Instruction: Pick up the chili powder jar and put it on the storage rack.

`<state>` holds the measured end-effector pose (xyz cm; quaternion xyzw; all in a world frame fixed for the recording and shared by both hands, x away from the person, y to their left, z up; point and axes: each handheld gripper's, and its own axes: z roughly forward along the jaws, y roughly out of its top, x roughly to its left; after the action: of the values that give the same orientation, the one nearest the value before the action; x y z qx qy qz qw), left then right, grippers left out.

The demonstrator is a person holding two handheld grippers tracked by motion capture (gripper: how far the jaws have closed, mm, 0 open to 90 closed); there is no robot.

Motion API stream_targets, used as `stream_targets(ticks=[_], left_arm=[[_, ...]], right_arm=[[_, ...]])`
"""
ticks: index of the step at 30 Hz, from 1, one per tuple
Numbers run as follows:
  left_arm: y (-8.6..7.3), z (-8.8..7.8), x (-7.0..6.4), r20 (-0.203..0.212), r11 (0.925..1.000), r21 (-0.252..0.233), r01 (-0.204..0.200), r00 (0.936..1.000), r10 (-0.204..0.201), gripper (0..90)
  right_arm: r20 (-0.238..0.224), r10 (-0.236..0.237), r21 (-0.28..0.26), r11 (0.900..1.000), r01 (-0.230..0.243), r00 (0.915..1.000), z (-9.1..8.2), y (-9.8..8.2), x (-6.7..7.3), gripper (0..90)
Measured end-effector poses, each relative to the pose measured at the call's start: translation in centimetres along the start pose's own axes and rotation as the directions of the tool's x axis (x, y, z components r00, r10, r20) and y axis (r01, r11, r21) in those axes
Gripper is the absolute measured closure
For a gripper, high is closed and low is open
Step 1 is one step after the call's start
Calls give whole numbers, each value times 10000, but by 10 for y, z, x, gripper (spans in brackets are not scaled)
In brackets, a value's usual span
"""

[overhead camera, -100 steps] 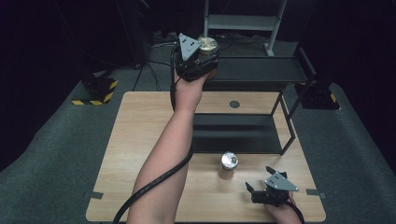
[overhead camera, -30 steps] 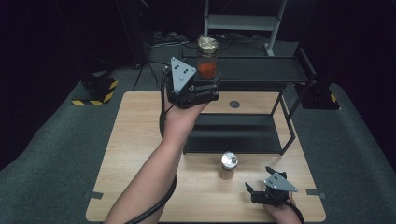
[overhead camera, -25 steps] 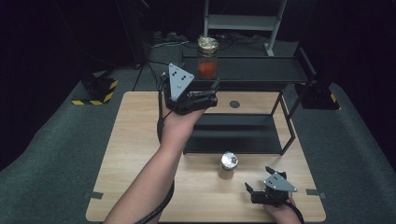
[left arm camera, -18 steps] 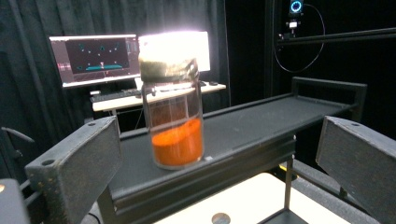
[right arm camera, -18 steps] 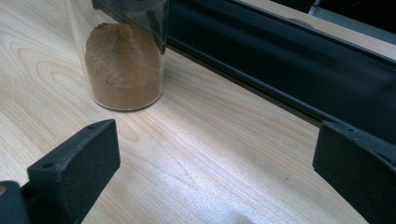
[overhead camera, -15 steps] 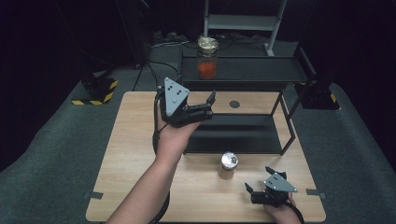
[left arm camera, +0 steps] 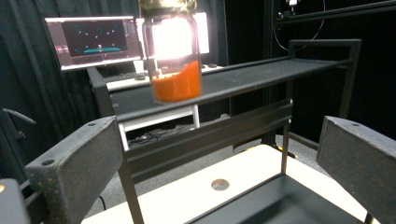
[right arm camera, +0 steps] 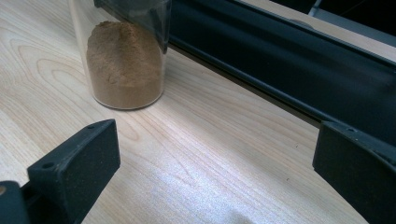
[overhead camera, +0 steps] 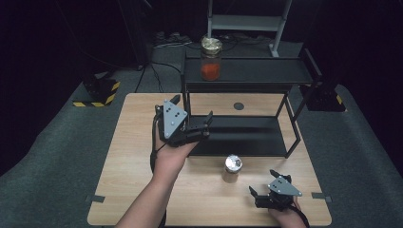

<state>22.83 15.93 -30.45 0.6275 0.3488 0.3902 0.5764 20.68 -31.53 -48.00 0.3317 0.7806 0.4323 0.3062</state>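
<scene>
A glass jar with orange-red contents and a gold lid stands on the top shelf of the black rack. My left gripper hangs open in front of the rack's left post, below and nearer than that jar. In the left gripper view the jar stands ahead between the open jaws of the left gripper, well apart from them. A small jar of brown powder with a silver lid stands on the table. My right gripper rests open near the front right edge, with the powder jar ahead and left of it.
The rack's lower shelf lies just behind the powder jar, and its dark edge crosses the right gripper view. A round dark hole marks the wooden table. A monitor glows behind the rack.
My left gripper has drawn back and down from the top shelf toward the person, open, leaving the orange-red jar standing there. The right gripper and powder jar have not moved.
</scene>
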Motion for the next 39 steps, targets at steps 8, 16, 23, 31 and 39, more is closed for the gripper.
stream_targets(ticks=[8,16,23,31,39], left_arm=[[-22,-10,2,44,9993,367,-3,10000,1,4],[-44,-18,4,131,9975,702,-1,9999,-9,4],[-71,-24,9,230,9932,1143,243,9994,-271,4],[-97,-29,10,216,9849,1697,351,9990,-394,4],[-124,-32,8,159,9698,2437,59,9998,-101,4]], right_arm=[[-23,102,-21,9999,-102,9999,0,0,-1,0],[12,27,-22,10000,-27,10000,0,0,0,0],[20,25,-18,10000,-25,10000,0,0,0,0],[43,-58,-2,10000,58,10000,0,0,1,0],[57,-97,6,10000,97,9999,0,0,2,0]])
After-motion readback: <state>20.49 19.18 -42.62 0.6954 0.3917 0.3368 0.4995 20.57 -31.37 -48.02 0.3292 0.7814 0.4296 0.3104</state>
